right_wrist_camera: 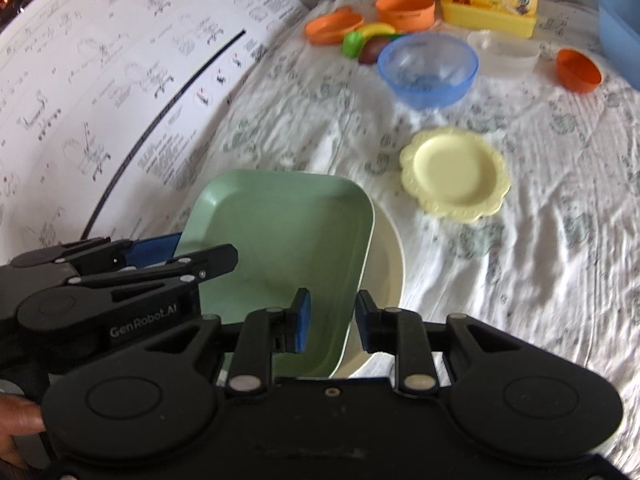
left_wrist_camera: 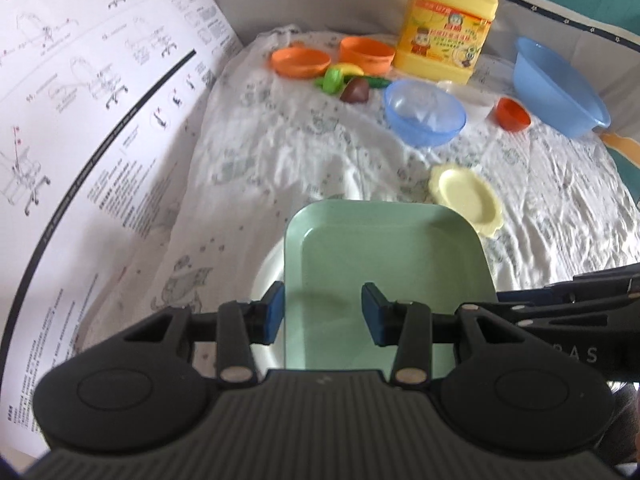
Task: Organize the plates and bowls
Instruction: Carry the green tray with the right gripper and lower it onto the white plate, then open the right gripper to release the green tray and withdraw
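A square green plate (left_wrist_camera: 384, 264) (right_wrist_camera: 280, 240) lies on a round white plate (right_wrist_camera: 386, 264) (left_wrist_camera: 266, 280) near me. My left gripper (left_wrist_camera: 322, 312) is open, its jaws straddling the green plate's left edge. My right gripper (right_wrist_camera: 332, 322) is open, its jaws either side of the green plate's right edge. A small yellow scalloped plate (right_wrist_camera: 456, 174) (left_wrist_camera: 466, 198) lies farther right. A clear blue bowl (right_wrist_camera: 428, 68) (left_wrist_camera: 424, 114), an orange plate (left_wrist_camera: 300, 61) and an orange bowl (left_wrist_camera: 366, 54) sit at the back.
A yellow detergent jug (left_wrist_camera: 448, 24), a large blue basin (left_wrist_camera: 560, 88), a small orange cup (right_wrist_camera: 578, 70), a clear container (right_wrist_camera: 504, 56) and toy fruits (left_wrist_camera: 344, 80) stand at the back. A printed manual sheet (left_wrist_camera: 80, 120) rises on the left. A wrinkled white cloth (right_wrist_camera: 520, 280) covers the surface.
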